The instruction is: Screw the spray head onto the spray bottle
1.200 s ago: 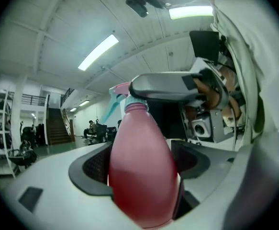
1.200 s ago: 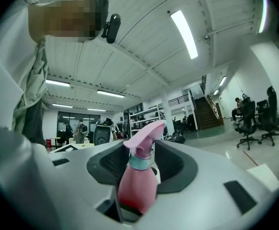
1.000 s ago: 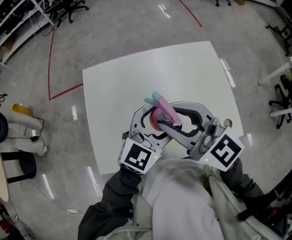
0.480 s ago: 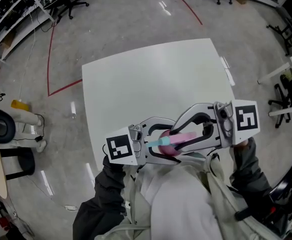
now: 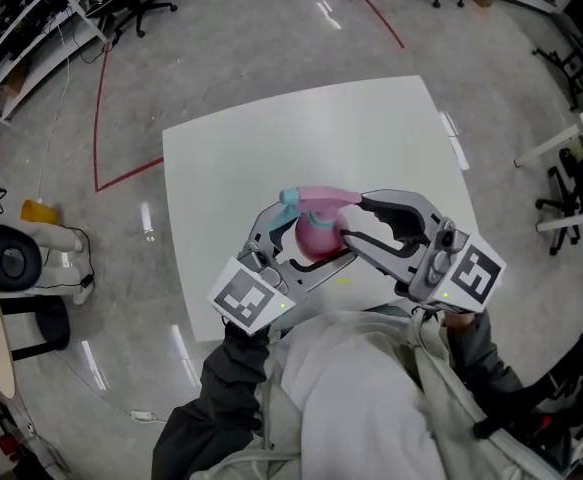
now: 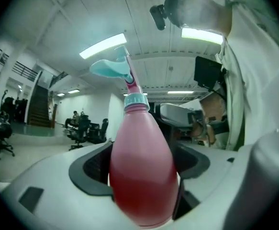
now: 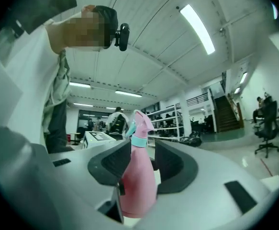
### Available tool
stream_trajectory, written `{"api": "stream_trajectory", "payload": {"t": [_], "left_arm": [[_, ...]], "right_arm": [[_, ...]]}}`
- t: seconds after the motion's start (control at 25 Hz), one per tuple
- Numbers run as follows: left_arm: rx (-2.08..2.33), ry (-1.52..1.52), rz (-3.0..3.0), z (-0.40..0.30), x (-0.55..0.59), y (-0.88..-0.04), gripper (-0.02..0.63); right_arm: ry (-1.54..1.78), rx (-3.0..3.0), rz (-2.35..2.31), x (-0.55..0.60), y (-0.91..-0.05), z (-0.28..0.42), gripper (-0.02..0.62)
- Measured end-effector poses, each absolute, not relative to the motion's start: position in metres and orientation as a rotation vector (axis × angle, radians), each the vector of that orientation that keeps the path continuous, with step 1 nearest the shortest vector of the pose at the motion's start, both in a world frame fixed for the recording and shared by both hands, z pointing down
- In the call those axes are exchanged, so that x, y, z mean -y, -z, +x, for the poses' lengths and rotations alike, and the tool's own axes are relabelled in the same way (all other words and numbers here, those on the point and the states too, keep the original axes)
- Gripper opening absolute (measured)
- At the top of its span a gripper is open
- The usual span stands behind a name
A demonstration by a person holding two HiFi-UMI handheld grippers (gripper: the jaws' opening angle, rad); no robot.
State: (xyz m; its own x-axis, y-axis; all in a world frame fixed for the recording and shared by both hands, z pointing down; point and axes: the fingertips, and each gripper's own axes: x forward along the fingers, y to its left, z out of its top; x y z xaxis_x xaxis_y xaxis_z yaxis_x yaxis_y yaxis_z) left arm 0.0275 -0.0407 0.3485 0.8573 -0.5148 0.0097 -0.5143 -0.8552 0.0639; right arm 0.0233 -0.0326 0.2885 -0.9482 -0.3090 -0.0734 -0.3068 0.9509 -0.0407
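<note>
Pink plastic, the spray bottle [image 6: 141, 171] stands upright between the wide-spread jaws of the left gripper [image 5: 309, 238], whose dark pads clamp its broad belly on both sides. The spray head [image 6: 115, 68], pink with a teal trigger, already sits on the neck above those jaws, its teal collar [image 7: 139, 142] down on the threads. The right gripper [image 7: 137, 171] comes in from the opposite side. Its jaws are set far narrower, have just eased open a little, and appear to pinch the bottle's neck at the collar.

I judge the step to be tightening: head seated, collar not yet proved snug. The next move calls for the left jaws to hold the body firm while the right re-grips and turns the collar, keeping it square so the thread does not cross.

The bottle is opaque. Its lower part looks darker, perhaps liquid; I cannot tell. Everything hangs above the white table [image 5: 271, 158].
</note>
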Motion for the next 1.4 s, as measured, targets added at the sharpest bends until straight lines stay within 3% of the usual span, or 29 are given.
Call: {"api": "stream_trajectory", "payload": {"t": [0.2, 0.48, 0.72, 1.0, 1.24, 1.4], "left_arm": [[1.191, -0.259, 2.939, 0.013, 0.065, -0.367, 0.391], [1.195, -0.444, 2.957, 0.026, 0.056, -0.387, 0.391], [0.670, -0.323, 3.055, 0.039, 0.021, -0.381, 0.390], [-0.239, -0.051, 2.963, 0.054, -0.054, -0.365, 0.390], [0.146, 0.273, 2.960, 0.042, -0.003, -0.345, 0.390], [0.525, 0.109, 2.952, 0.028, 0.028, -0.360, 0.390]], "right_arm": [[0.068, -3.024, -0.733, 0.043, -0.299, 0.008, 0.132], [0.079, -3.067, -0.763, 0.050, -0.306, -0.008, 0.133], [-0.038, -3.223, -0.219, 0.012, -0.314, -0.009, 0.133], [0.138, -3.134, 0.560, -0.039, -0.305, 0.014, 0.130], [0.164, -3.031, -0.071, 0.023, -0.292, 0.023, 0.147], [0.118, -2.893, -0.392, 0.049, -0.277, 0.066, 0.143]]}}
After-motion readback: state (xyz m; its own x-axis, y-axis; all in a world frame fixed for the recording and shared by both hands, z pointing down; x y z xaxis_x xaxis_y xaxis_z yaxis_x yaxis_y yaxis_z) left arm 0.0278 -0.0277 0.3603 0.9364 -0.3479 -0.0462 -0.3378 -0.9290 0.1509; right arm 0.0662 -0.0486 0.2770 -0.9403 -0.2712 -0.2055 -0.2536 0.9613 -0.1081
